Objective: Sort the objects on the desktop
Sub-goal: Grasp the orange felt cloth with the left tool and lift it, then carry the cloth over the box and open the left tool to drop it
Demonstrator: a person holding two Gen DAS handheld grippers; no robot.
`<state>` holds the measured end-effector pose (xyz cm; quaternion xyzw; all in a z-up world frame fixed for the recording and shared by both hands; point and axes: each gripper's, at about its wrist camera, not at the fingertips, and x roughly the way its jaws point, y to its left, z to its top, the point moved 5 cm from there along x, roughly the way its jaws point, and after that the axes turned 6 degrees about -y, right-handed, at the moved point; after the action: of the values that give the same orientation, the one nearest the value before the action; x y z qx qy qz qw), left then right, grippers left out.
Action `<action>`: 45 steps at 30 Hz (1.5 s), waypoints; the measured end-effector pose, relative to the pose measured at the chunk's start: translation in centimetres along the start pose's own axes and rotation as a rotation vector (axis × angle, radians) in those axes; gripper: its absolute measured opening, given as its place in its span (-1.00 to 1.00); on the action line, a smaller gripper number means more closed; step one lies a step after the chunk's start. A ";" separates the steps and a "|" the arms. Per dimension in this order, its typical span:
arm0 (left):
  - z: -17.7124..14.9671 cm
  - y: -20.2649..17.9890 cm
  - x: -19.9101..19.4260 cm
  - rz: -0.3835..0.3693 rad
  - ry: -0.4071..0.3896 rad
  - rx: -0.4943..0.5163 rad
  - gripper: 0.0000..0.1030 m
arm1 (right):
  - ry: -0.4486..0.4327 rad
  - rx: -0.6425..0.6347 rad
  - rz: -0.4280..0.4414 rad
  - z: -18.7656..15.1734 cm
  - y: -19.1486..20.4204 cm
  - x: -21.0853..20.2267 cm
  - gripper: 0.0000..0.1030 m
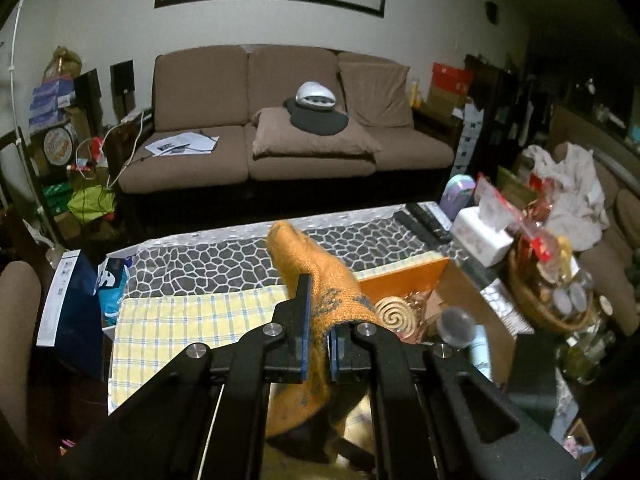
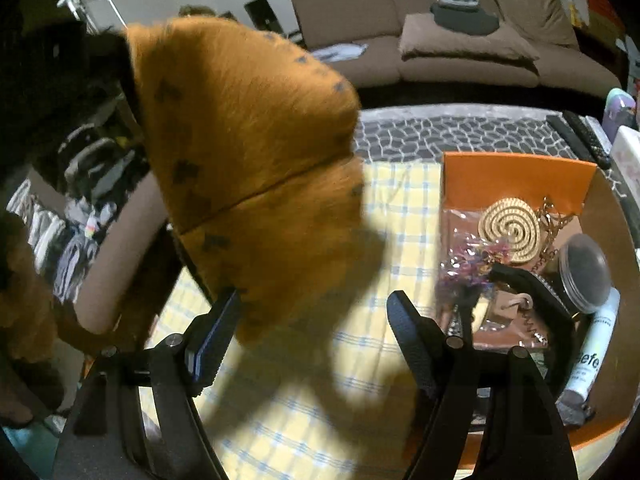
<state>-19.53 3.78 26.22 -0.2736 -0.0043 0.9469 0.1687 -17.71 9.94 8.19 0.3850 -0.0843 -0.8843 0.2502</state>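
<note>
Your left gripper [image 1: 318, 330] is clamped on the orange knit cloth [image 1: 320, 276], jaws nearly together with the fabric pinched between the blue pads. The cloth hangs in the air above the yellow checked mat [image 1: 192, 320], one end sticking up past the fingertips, the rest drooping below. From your right wrist view the cloth [image 2: 248, 140] fills the upper left, blurred. Your right gripper [image 2: 316, 304] stands wide open with nothing between its jaws, over the mat [image 2: 304, 408]. Beside the mat sits an orange box [image 2: 516, 178] holding a gold spiral disc [image 2: 510, 228], a jar [image 2: 584, 280] and a white tube [image 2: 592, 352].
</note>
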 end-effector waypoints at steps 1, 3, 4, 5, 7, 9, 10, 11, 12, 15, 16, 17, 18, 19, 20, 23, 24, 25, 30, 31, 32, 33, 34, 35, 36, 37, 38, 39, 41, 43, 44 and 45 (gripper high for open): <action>0.3 -0.4 -0.4 0.001 -0.004 0.000 -0.87 | -0.022 0.019 0.002 0.0 0.2 -0.4 0.50; 0.6 -0.9 -0.9 0.001 -0.006 0.000 -0.87 | -0.059 0.061 -0.006 -0.1 0.0 -1.1 0.50; 0.8 -1.4 -1.1 0.003 -0.005 0.003 -0.87 | -0.071 0.080 -0.025 -0.1 -0.4 -1.3 0.50; 0.8 -1.7 -1.2 0.003 -0.004 0.004 -0.87 | -0.080 0.108 -0.042 0.0 -0.8 -1.4 0.50; 1.0 -2.4 -1.4 0.002 -0.001 0.002 -0.87 | -0.097 0.169 -0.040 -0.4 -1.4 -2.0 0.49; 1.1 -3.1 -1.5 -0.005 0.001 0.001 -0.87 | -0.134 0.181 -0.047 -0.7 -1.4 -2.9 0.50; 1.2 -3.4 -1.6 -0.014 0.002 -0.005 -0.87 | -0.149 0.163 -0.069 -0.8 -1.3 -3.2 0.50; 1.1 -3.5 -1.7 -0.024 0.002 -0.012 -0.87 | -0.157 0.146 -0.102 -0.9 -1.4 -3.3 0.50; 1.1 -3.7 -1.9 -0.035 0.002 -0.021 -0.87 | -0.151 0.141 -0.122 -0.9 -1.6 -3.1 0.50; 1.5 -4.6 -2.7 -0.063 -0.006 -0.031 -0.87 | -0.137 0.189 -0.161 -1.0 -3.6 -2.2 0.45; 1.8 -4.9 -3.0 -0.076 -0.013 -0.030 -0.87 | -0.136 0.200 -0.167 -1.0 -4.2 -2.1 0.36; 1.9 -5.1 -3.2 -0.082 -0.019 -0.031 -0.87 | -0.129 0.212 -0.162 -0.9 -4.8 -1.9 0.06; 2.1 -5.3 -3.4 -0.084 -0.023 -0.028 -0.87 | -0.115 0.220 -0.149 -0.9 -5.3 -1.7 -0.34; 2.3 -5.5 -3.3 -0.086 -0.022 -0.024 -0.87 | -0.106 0.225 -0.145 -0.9 -6.1 -1.7 -0.48; 2.4 -5.7 -3.2 -0.090 -0.022 -0.024 -0.87 | -0.109 0.225 -0.152 -0.8 -6.6 -2.0 -0.58; 2.4 -6.1 -2.5 -0.105 -0.025 -0.031 -0.87 | -0.133 0.210 -0.193 0.2 -9.0 -3.7 -0.65; 2.4 -6.2 -2.1 -0.113 -0.025 -0.033 -0.87 | -0.138 0.203 -0.213 0.7 -10.1 -4.3 -0.68; 2.3 -6.4 -1.7 -0.117 -0.025 -0.035 -0.87 | -0.141 0.193 -0.239 1.4 -11.3 -4.9 -0.69; 1.3 -7.5 2.1 -0.149 -0.002 -0.058 -0.87 | -0.145 0.152 -0.348 4.3 -16.1 -7.1 -0.73; 0.9 -7.7 2.7 -0.152 0.002 -0.060 -0.87 | -0.150 0.145 -0.366 4.8 -17.0 -7.4 -0.73; 0.5 -8.1 3.7 -0.158 0.007 -0.064 -0.87 | -0.151 0.134 -0.389 5.4 -18.0 -7.7 -0.73; 0.0 -8.4 4.7 -0.162 0.012 -0.068 -0.87 | -0.151 0.126 -0.401 5.6 -18.8 -7.7 -0.73; -0.4 -8.7 5.6 -0.163 0.017 -0.072 -0.87 | -0.149 0.119 -0.414 5.9 -19.7 -7.8 -0.74; -0.9 -9.1 6.5 -0.164 0.021 -0.076 -0.87 | -0.145 0.116 -0.430 6.1 -20.5 -7.6 -0.74; -1.5 -9.3 7.6 -0.160 0.025 -0.079 -0.87 | -0.140 0.115 -0.444 6.3 -21.4 -7.4 -0.74; -2.2 -9.5 8.9 -0.157 0.030 -0.082 -0.87 | -0.134 0.117 -0.460 6.5 -22.5 -7.0 -0.75; -2.7 -9.7 9.8 -0.152 0.036 -0.083 -0.87 | -0.129 0.118 -0.468 6.6 -23.1 -6.9 -0.75; -3.2 -9.8 10.8 -0.147 0.044 -0.083 -0.87 | -0.122 0.119 -0.478 6.7 -23.8 -6.6 -0.76; -4.2 -9.9 12.9 -0.129 0.061 -0.077 -0.87 | -0.113 0.112 -0.497 7.0 -24.9 -6.0 -0.76; -5.1 -10.2 14.3 -0.107 0.073 -0.056 -0.87 | -0.111 0.093 -0.510 7.4 -25.7 -5.3 -0.76; -5.7 -10.4 14.9 -0.098 0.081 -0.035 -0.87 | -0.113 0.082 -0.514 7.5 -26.1 -5.0 -0.76; -6.6 -10.7 15.7 -0.084 0.097 -0.007 -0.87 | -0.114 0.072 -0.515 7.5 -26.4 -4.7 -0.76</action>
<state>-25.17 18.33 13.62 -0.3193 -0.0109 0.9246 0.2076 -30.43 34.74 7.34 0.3521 -0.0289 -0.9355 -0.0022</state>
